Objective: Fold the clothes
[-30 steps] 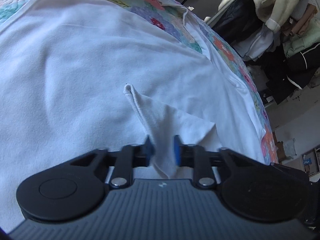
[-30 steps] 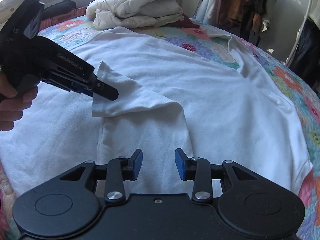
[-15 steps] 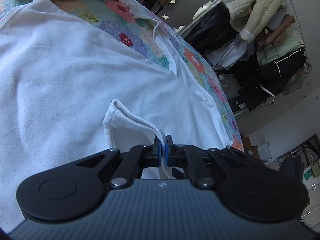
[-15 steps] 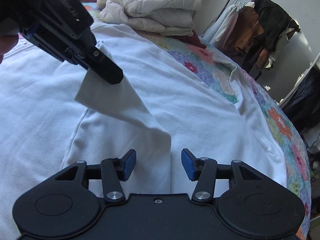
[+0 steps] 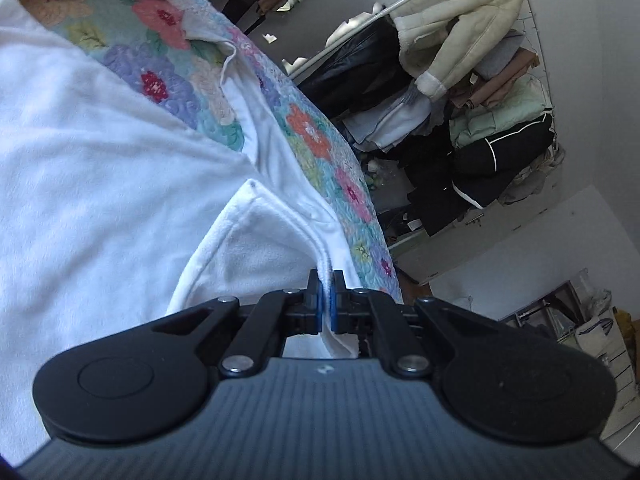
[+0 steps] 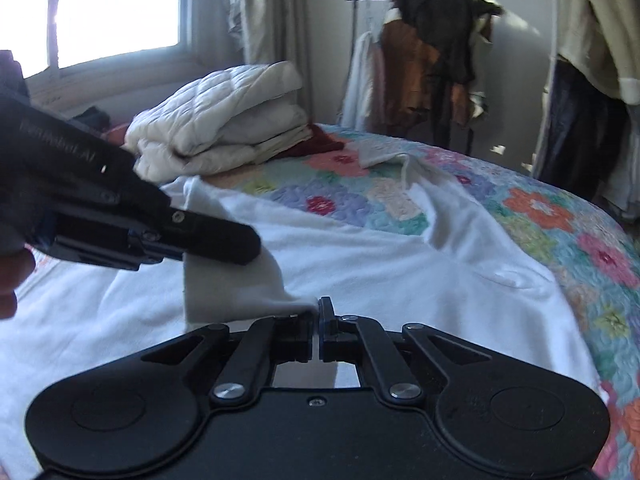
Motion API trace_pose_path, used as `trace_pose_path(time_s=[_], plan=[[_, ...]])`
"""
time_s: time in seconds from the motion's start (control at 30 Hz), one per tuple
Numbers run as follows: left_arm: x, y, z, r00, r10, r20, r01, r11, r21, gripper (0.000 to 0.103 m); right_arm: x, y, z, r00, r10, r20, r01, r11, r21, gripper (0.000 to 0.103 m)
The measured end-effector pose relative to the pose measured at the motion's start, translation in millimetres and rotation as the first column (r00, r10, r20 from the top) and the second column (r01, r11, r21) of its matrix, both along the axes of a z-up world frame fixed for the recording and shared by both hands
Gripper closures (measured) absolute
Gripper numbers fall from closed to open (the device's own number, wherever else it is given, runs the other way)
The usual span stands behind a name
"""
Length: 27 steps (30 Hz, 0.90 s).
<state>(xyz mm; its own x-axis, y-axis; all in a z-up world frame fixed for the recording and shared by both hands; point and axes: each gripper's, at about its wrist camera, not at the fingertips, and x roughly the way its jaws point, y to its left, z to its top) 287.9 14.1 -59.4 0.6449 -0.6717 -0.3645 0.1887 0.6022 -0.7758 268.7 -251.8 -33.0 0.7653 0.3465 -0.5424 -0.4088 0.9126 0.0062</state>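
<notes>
Two grippers, left (image 5: 326,300) and right (image 6: 317,334), each pinch white garment (image 6: 360,248) edge, frame centre, over floral quilt (image 6: 560,224). Risk: thin fabric slips from pads, fold collapses.

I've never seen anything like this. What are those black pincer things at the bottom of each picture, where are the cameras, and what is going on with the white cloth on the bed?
No robot here: a person holds a two-finger pincer tool in each hand, and each tool carries a wide-angle camera that looks forward along its fingers. That is why a black tool fills the bottom of both pictures.

One picture comes from the left gripper, the other from the right gripper. In the right one you also see the left tool from the side, at the left edge.

On the floral quilt lies a white garment, spread out. Both grippers are shut on it: each pinches a part of its edge, with a flap of cloth lifted between them. Behind lies a folded white duvet, and a clothes rack stands by the wall.
</notes>
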Motion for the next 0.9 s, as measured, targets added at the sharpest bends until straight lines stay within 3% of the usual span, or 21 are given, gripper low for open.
trace_pose_path(time_s=[0.2,0.43,0.57,0.63,0.67,0.73,0.8,0.9], plan=[[12,-19,11,0.998,-0.024,0.051,0.024,1.000,0.006,0.100,12,-38,26,0.995,-0.066,-0.080,0.081,0.975,0.207,0.101],[34,-28,17,0.996,-0.030,0.080,0.030,1.000,0.006,0.100,19,-53,33,0.988,-0.156,-0.012,0.154,0.951,0.267,0.101],[52,-35,11,0.999,-0.018,0.050,0.018,1.000,0.014,0.100,28,-47,32,0.988,-0.152,0.022,0.142,0.960,0.241,0.101],[64,-41,1,1.000,-0.018,0.019,0.017,0.999,0.031,0.100,37,-47,20,0.984,-0.175,-0.015,0.175,0.967,0.187,0.099],[72,-45,-5,1.000,-0.020,-0.003,0.020,0.999,0.047,0.100,41,-50,13,0.981,-0.189,-0.040,0.193,0.966,0.170,0.093],[86,-53,-15,0.999,-0.022,-0.025,0.025,0.994,0.106,0.100,45,-68,-3,0.967,-0.218,-0.132,0.242,0.949,0.202,0.091],[98,-60,-23,0.999,-0.026,-0.037,0.031,0.988,0.151,0.100,46,-86,-24,0.945,-0.224,-0.238,0.281,0.930,0.238,0.087],[113,-63,-36,0.997,-0.024,-0.068,0.036,0.984,0.172,0.100,43,-97,-61,0.900,-0.207,-0.383,0.298,0.934,0.197,0.083]])
